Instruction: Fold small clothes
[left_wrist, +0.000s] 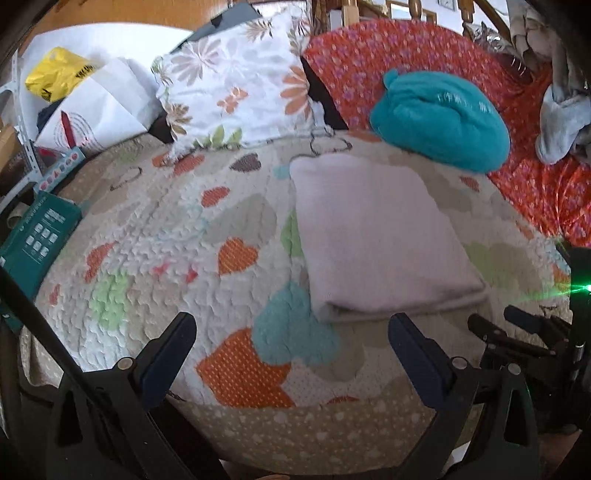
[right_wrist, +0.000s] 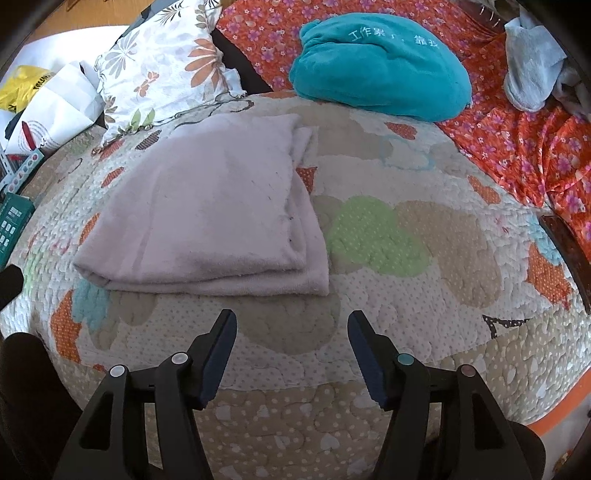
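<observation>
Lying folded on the heart-patterned quilt (right_wrist: 388, 236), the pale pink cloth (right_wrist: 207, 221) forms a neat rectangle with its thick folded edge turned toward the cameras. Beyond the pink cloth, at its far left corner, a floral pillow (right_wrist: 159, 70) leans at the head of the bed. Beyond the cloth on the right a teal bundle (right_wrist: 376, 66) with light lettering rests where the quilt meets an orange flowered sheet (right_wrist: 517, 147). A grey-white garment (right_wrist: 532, 77) lies farther right of the teal bundle, on that sheet. Left of the pink cloth, off the quilt's edge, sit a green box (left_wrist: 37, 232), a white paper bag (left_wrist: 96, 107) and a yellow bag (left_wrist: 55, 74).

The left gripper (left_wrist: 291, 336) hovers just in front of the cloth's near edge, its jaws spread wide with nothing between them. The right gripper (right_wrist: 291, 334) hangs in front of the cloth's near right corner, jaws apart and empty, clear of the fabric.
</observation>
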